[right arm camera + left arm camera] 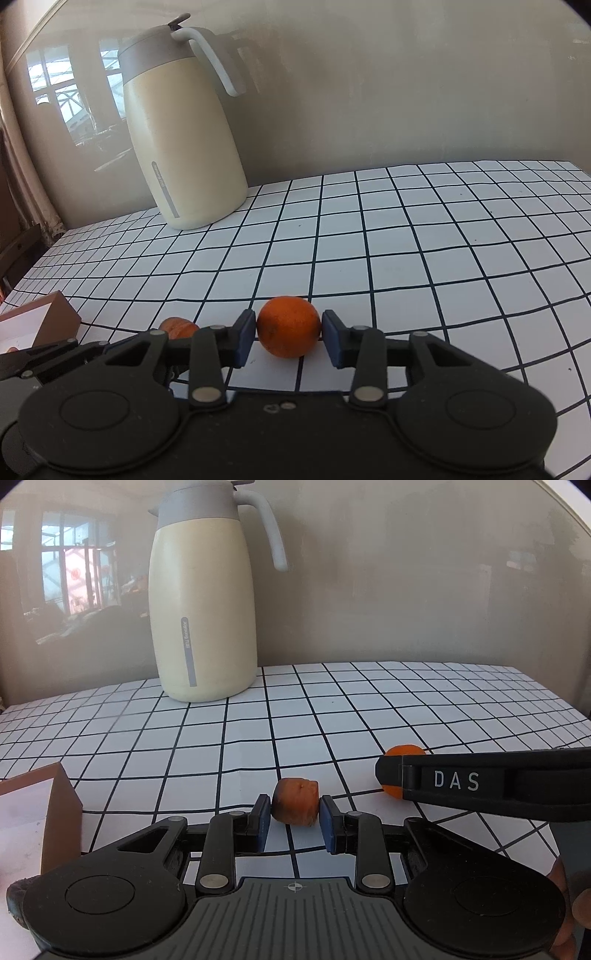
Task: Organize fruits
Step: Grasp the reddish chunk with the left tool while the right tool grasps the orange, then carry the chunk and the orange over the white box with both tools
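The orange (289, 327) is sitting on the bench (424, 236) near its front edge, between the blue pads of the right gripper (289, 338); the pads are flanking it closely, though whether they are pressing on it cannot be told. Just to its left, a darker, bruised fruit (295, 806) is lying between the pads of the left gripper (294, 821), whose jaws are standing slightly apart from it on the right side and touching or nearly touching on the left. A brown box (55, 812) is standing by the front-left corner. A cream jug (201, 602) with a grey lid is standing upright at the back edge, toward the left, against the wall (406, 572).
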Demonstrator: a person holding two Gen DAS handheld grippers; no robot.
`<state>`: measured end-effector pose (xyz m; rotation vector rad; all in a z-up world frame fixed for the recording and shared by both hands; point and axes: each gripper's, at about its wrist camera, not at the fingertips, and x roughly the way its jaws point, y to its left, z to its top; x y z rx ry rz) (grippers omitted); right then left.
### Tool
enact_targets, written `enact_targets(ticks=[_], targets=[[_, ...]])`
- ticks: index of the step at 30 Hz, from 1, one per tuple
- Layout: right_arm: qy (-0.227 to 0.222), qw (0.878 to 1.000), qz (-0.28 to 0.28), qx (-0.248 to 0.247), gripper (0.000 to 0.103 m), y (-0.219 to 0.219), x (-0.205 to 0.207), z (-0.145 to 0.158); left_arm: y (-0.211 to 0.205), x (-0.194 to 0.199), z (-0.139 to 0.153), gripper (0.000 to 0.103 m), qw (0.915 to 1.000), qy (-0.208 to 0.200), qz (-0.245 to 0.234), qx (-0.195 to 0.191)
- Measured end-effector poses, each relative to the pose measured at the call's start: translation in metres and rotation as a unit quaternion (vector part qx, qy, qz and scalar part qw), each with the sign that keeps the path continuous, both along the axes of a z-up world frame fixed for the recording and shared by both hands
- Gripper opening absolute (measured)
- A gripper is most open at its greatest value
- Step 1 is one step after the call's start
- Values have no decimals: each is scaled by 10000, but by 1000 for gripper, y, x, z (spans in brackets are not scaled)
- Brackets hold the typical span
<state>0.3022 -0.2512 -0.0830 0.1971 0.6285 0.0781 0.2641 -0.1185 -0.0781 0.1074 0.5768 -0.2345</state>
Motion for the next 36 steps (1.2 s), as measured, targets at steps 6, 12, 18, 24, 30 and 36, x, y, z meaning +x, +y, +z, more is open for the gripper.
enact_targets(ticks=[6,12,18,24,30,36], targets=[[3,10000,-5,42,31,-2,1,0,-5,9,1,44,10000,-86,26,-13],[-20,10000,-24,2,30,0,1,0,-8,12,-1,31,10000,6,-41,-75],[-63,10000,-9,-68,29,2,-3,2,-4,5,0,31,9999,-100,27,-60],[-156,9998,41,-96,29,4,-12,8,4,-9,3,31,9999,-153,17,-14],[-141,9998,80,-62,28,0,-25,10,11,-25,6,31,9998,-170,-29,51],[19,9999,115,-66,29,4,-24,3,15,-39,6,31,9998,-187,-46,56]])
